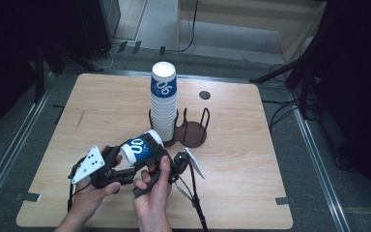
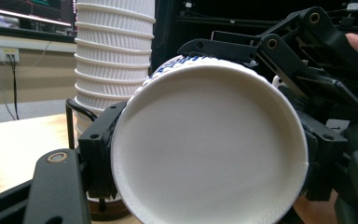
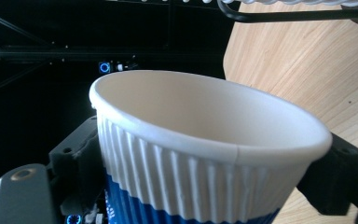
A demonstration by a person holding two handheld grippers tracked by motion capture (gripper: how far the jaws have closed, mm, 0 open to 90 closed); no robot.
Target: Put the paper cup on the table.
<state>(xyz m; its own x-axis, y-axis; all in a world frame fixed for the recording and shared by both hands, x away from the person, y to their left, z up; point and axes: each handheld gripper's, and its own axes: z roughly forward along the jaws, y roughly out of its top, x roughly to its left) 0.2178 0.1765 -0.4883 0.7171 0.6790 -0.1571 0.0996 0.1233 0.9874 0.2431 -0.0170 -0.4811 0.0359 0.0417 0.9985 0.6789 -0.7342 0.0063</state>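
A blue-and-white ribbed paper cup [image 1: 139, 146] lay tilted on its side above the wooden table [image 1: 251, 159], just in front of the tall cup stack [image 1: 164, 99] standing in the dark wire holder [image 1: 193, 129]. The left gripper [image 1: 121, 166] was clamped on the cup's base end. The right gripper [image 1: 157, 153] had its jaws around the ribbed wall near the rim, pads pressing on either side.
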